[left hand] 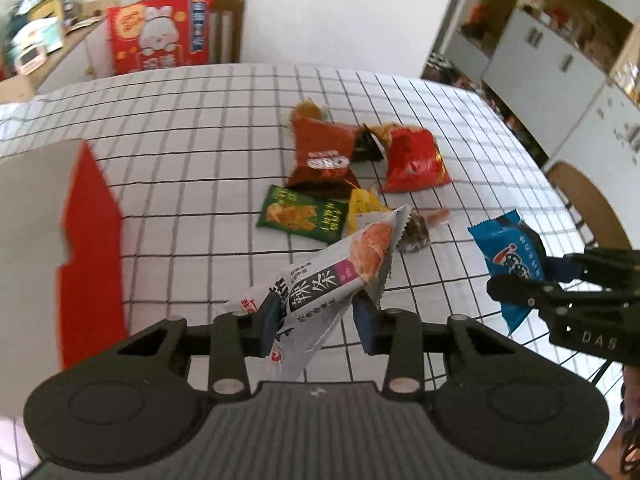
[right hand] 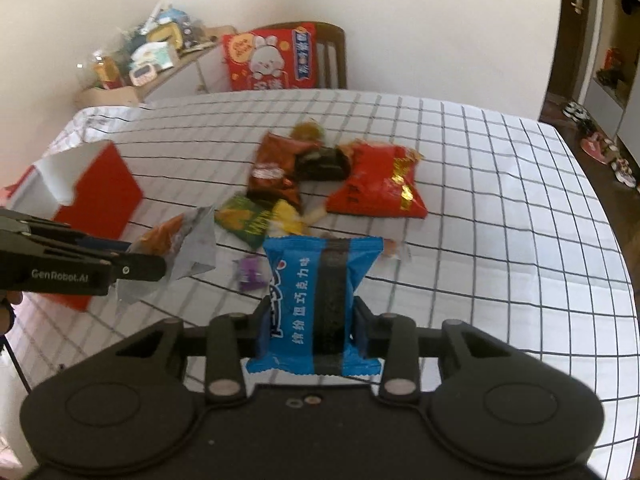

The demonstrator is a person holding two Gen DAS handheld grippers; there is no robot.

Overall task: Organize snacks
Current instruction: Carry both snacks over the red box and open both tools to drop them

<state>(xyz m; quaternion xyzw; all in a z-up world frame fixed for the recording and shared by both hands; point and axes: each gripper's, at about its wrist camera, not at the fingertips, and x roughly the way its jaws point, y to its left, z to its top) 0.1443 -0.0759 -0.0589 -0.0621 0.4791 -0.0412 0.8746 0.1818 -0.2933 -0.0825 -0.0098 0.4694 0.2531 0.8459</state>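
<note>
My left gripper (left hand: 318, 322) is shut on a grey spicy-strip packet (left hand: 340, 268), held tilted above the checked tablecloth (left hand: 192, 184). My right gripper (right hand: 310, 330) is shut on a blue chocolate snack packet (right hand: 316, 292), lifted off the cloth. Each gripper shows in the other's view: the right gripper (left hand: 520, 280) at the right edge with the blue packet (left hand: 504, 256), the left gripper (right hand: 160, 264) at the left edge with the grey packet (right hand: 188, 240). A red and white open box (left hand: 88, 240) stands to the left. A heap of snacks (right hand: 320, 176) lies mid-table.
The heap holds a brown packet (left hand: 320, 152), a red packet (left hand: 412, 160), a green packet (left hand: 300, 216), a yellow one (left hand: 364, 208) and a small purple sweet (right hand: 250, 274). A chair with a red bag (right hand: 272, 60) stands beyond the table. Cabinets (left hand: 552, 60) stand at right.
</note>
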